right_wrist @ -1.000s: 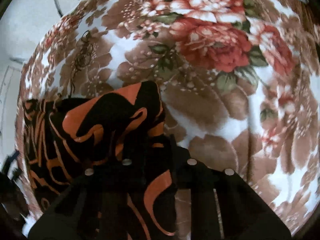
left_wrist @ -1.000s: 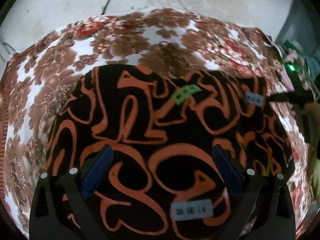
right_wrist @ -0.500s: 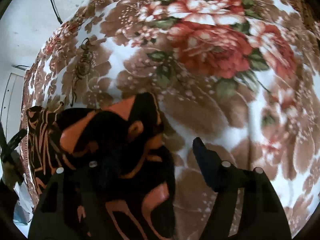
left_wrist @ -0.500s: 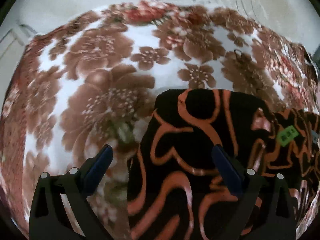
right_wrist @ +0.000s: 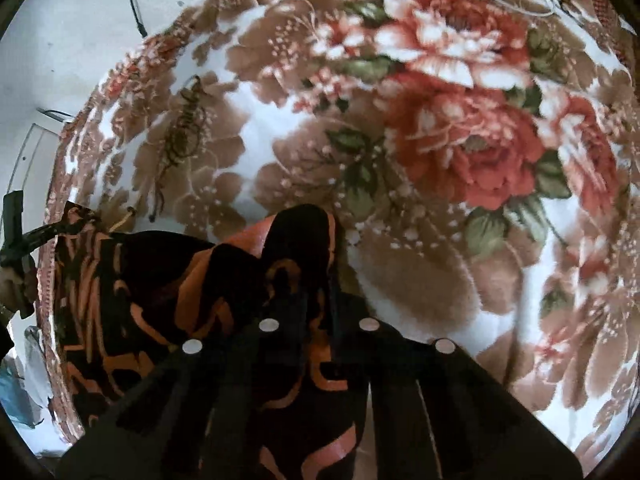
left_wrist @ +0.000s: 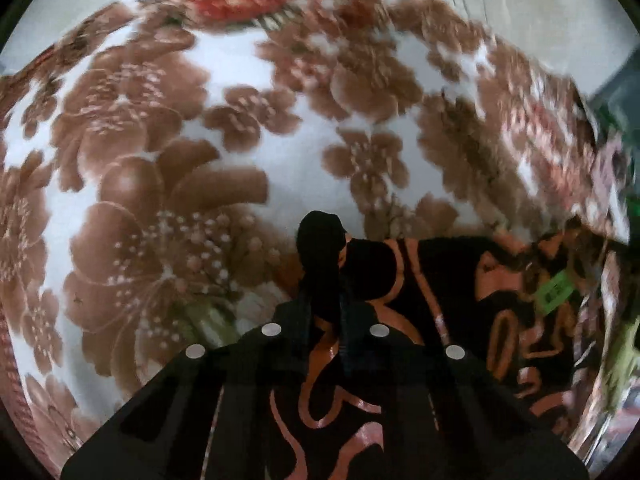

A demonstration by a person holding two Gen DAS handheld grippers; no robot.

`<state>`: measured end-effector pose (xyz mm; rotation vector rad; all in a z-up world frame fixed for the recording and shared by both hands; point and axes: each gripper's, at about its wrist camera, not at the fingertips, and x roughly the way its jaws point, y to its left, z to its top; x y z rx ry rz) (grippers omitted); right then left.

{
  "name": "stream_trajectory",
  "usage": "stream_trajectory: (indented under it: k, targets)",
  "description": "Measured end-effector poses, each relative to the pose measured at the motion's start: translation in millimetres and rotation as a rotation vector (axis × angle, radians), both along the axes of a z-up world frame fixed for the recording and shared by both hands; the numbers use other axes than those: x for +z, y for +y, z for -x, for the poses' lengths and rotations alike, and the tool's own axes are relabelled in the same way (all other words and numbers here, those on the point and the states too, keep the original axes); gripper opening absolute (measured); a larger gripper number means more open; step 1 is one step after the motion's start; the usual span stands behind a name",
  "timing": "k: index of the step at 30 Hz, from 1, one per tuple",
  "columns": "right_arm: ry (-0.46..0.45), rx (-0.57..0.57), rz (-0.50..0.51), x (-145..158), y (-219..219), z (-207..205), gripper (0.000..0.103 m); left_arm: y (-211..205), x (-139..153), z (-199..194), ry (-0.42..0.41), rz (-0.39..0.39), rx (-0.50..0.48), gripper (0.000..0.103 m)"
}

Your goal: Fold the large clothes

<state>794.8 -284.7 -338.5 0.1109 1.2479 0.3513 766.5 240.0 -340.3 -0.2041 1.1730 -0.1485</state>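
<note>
1. Only the left wrist view shows the green tag (left_wrist: 554, 294) on the black-and-orange garment (left_wrist: 420, 280), lying on the floral blanket (left_wrist: 160, 128).
2. Left gripper (left_wrist: 324, 280) and right gripper (right_wrist: 300, 276) — each clamped on a garment fold (jaws together).

The left gripper (left_wrist: 324, 276) is pointed steeply downward, its jaws drawn tight together, with a fold of the black and orange garment (left_wrist: 432, 280) pinched between them. The right gripper (right_wrist: 316, 280) is angled downward in the same way, its jaws likewise closed, and a bunched edge of the same garment is clamped between them.
</note>
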Motion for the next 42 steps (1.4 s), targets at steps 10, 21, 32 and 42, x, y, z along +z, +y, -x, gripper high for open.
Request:
stream_trajectory:
  k: [10, 21, 32, 42]
  targets:
    - [-0.017, -0.039, 0.019, 29.7, -34.3, -1.3, 0.007, 21.1, 22.5, 7.0, -0.036, -0.092, 0.071, 0.010]
    - [-0.003, -0.042, 0.079, -39.9, -34.3, -17.3, 0.045, 11.4, -26.4, -4.1, -0.008, -0.187, 0.052, 0.074]
    - [-0.387, -0.145, 0.196, 82.1, 17.6, 103.2, 0.099, -82.8, 79.3, 132.1, -0.317, -0.307, 0.184, 0.098]
    - [-0.322, -0.094, 0.209, 33.3, 125.2, 191.5, 0.098, -203.4, 19.0, 175.7, -0.270, -0.203, 0.121, 0.098]
